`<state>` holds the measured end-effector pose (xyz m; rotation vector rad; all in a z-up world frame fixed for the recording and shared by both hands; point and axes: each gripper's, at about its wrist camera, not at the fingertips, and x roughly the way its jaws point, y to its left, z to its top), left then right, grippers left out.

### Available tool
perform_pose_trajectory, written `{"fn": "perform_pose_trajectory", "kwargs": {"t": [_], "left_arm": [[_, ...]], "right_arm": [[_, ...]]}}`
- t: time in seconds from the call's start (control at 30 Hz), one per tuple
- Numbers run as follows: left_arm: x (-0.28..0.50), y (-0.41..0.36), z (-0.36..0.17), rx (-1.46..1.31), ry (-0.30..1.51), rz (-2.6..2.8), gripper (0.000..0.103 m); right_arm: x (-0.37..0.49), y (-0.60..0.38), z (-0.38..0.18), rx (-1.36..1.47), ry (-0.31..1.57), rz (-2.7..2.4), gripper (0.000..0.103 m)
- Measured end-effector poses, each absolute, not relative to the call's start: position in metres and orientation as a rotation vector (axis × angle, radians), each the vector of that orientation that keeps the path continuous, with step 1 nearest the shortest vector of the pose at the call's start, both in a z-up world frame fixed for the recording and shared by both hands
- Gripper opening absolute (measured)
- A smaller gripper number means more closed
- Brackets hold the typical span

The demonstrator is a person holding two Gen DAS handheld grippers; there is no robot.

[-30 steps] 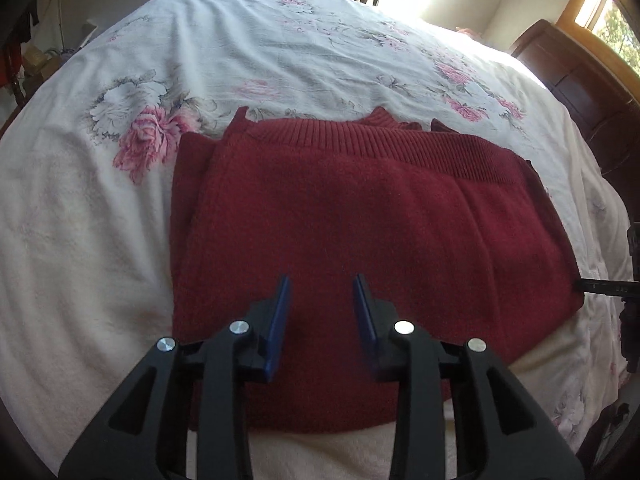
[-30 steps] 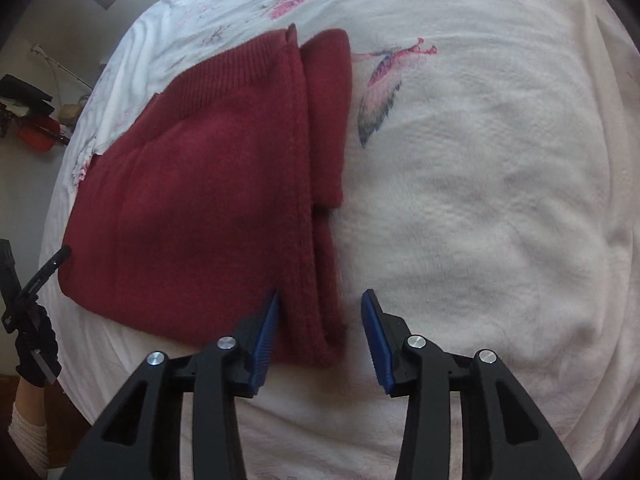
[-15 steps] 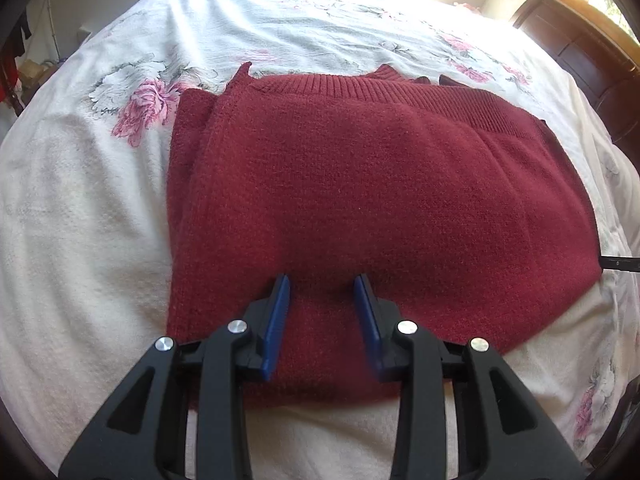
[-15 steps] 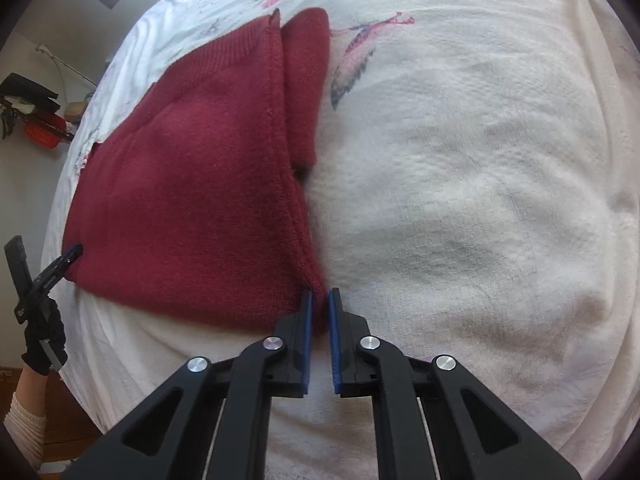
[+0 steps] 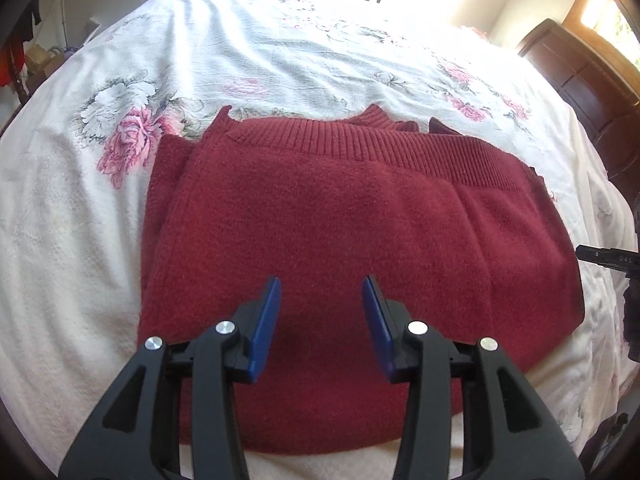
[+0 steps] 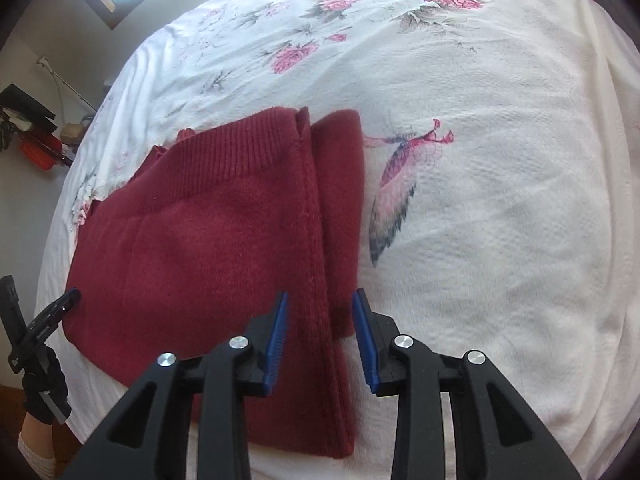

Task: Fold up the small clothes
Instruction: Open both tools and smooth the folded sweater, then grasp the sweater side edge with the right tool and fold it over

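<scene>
Nearest the right wrist camera, right gripper [image 6: 320, 332] now spread wide over the sweater's [image 6: 208, 252] near right edge; half a second ago pinched shut there. Left gripper [image 5: 322, 316] open as before, above the near edge. One red sweater, folded, flat on one floral bedspread [image 6: 500, 160].

We count one dark red sweater [image 5: 320, 220], folded on one floral bedspread [image 5: 240, 52], two black grippers, the left gripper [image 5: 322, 292] and the right gripper [image 6: 320, 304], each with two blue-padded fingers [image 5: 262, 328], and one wooden headboard [image 5: 580, 84].
</scene>
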<state>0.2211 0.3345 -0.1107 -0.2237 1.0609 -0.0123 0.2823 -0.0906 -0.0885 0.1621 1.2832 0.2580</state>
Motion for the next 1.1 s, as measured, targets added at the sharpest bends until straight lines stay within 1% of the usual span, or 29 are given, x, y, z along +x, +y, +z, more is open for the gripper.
{"fn": "perform_pose_trajectory", "kwargs": {"t": [0.03, 0.07, 0.1, 0.13, 0.27, 0.3, 0.43, 0.5, 0.53, 0.6, 0.63, 0.67, 0.8, 0.93, 0.97, 1.0, 1.1], "left_arm": [[0.224, 0.332, -0.112, -0.215, 1.063, -0.013, 0.044], [0.227, 0.329, -0.113, -0.205, 1.065, -0.012, 0.044], [0.229, 0.327, -0.116, -0.197, 1.069, -0.01, 0.045], [0.231, 0.327, -0.118, -0.198, 1.075, -0.01, 0.045], [0.234, 0.333, -0.131, -0.217, 1.093, -0.006, 0.046], [0.233, 0.333, -0.133, -0.217, 1.091, -0.007, 0.048], [0.233, 0.335, -0.136, -0.219, 1.086, -0.015, 0.048], [0.232, 0.336, -0.137, -0.221, 1.09, -0.016, 0.048], [0.232, 0.336, -0.136, -0.216, 1.092, -0.017, 0.048], [0.232, 0.335, -0.133, -0.211, 1.096, -0.02, 0.047], [0.231, 0.335, -0.131, -0.218, 1.093, -0.02, 0.047], [0.23, 0.335, -0.128, -0.23, 1.087, -0.024, 0.047], [0.23, 0.332, -0.122, -0.247, 1.066, -0.043, 0.048], [0.234, 0.33, -0.13, -0.245, 1.082, -0.036, 0.049], [0.235, 0.33, -0.131, -0.248, 1.082, -0.036, 0.049], [0.236, 0.33, -0.133, -0.248, 1.083, -0.037, 0.051], [0.237, 0.33, -0.137, -0.242, 1.084, -0.041, 0.052]], "right_arm": [[0.288, -0.088, -0.09, 0.167, 1.287, 0.258, 0.033], [0.291, -0.086, -0.092, 0.169, 1.29, 0.262, 0.027], [0.294, -0.084, -0.092, 0.165, 1.288, 0.262, 0.02], [0.295, -0.083, -0.092, 0.163, 1.286, 0.254, 0.01], [0.293, -0.091, -0.101, 0.152, 1.3, 0.222, 0.01], [0.292, -0.093, -0.105, 0.155, 1.308, 0.218, 0.01], [0.292, -0.096, -0.116, 0.189, 1.321, 0.203, 0.01], [0.292, -0.097, -0.114, 0.209, 1.318, 0.205, 0.011], [0.291, -0.1, -0.111, 0.225, 1.311, 0.211, 0.016], [0.287, -0.105, -0.103, 0.264, 1.302, 0.219, 0.036], [0.285, -0.108, -0.098, 0.275, 1.289, 0.225, 0.054], [0.282, -0.11, -0.095, 0.277, 1.282, 0.231, 0.059], [0.277, -0.118, -0.103, 0.307, 1.324, 0.258, 0.059], [0.279, -0.116, -0.122, 0.37, 1.368, 0.287, 0.058], [0.279, -0.117, -0.126, 0.395, 1.371, 0.294, 0.054], [0.278, -0.119, -0.13, 0.41, 1.371, 0.292, 0.054], [0.278, -0.119, -0.136, 0.437, 1.354, 0.301, 0.042]]}}
